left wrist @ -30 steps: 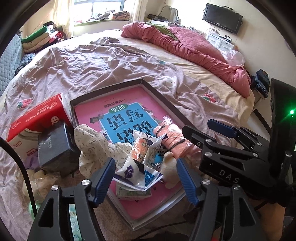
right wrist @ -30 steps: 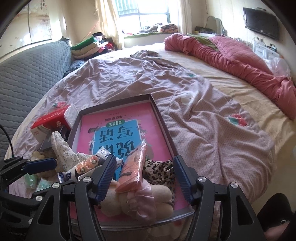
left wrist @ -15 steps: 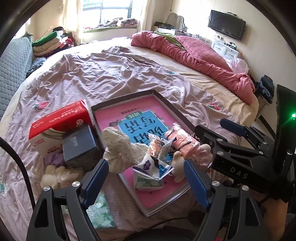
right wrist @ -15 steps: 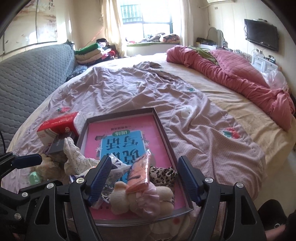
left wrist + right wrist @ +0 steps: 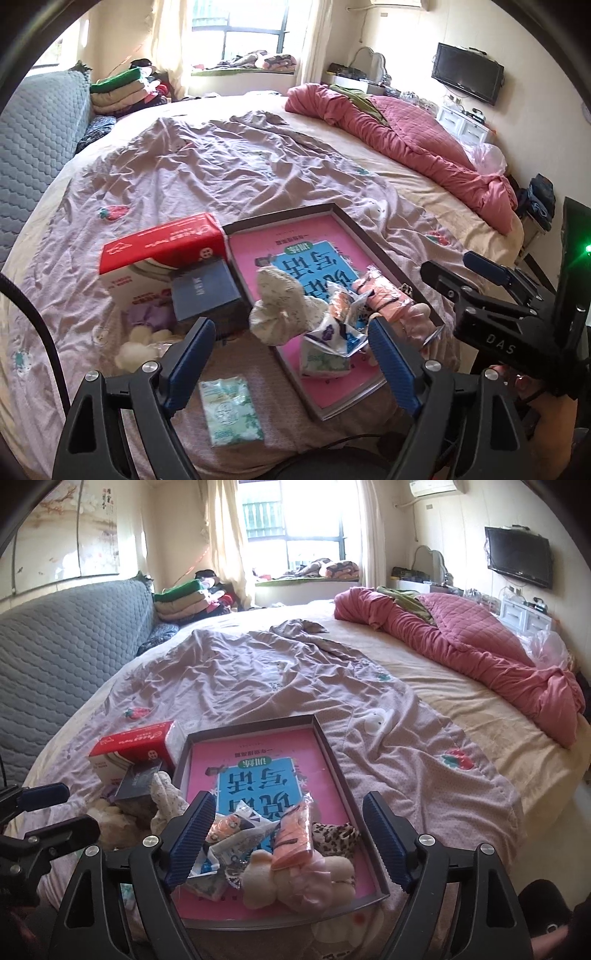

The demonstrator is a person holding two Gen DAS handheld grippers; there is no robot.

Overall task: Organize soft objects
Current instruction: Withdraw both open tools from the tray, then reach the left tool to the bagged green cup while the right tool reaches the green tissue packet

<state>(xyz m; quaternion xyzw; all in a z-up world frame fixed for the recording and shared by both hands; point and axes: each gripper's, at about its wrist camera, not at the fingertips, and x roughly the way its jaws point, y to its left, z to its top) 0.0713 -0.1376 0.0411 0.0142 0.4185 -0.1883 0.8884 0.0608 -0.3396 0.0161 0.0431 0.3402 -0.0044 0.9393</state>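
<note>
On the bed, soft toys and packets pile at the tray's 6 o'clock edge for sorting; left gripper and right gripper hover, jaws wide, empty.

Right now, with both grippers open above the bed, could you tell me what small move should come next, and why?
Probably lower the open left gripper onto the green tissue pack: it lies on the purple sheet outside the tray, where the other soft items are piled.

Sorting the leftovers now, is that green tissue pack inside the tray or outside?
Outside. The green tissue pack lies on the bedspread, apart from the tray rim.
</note>
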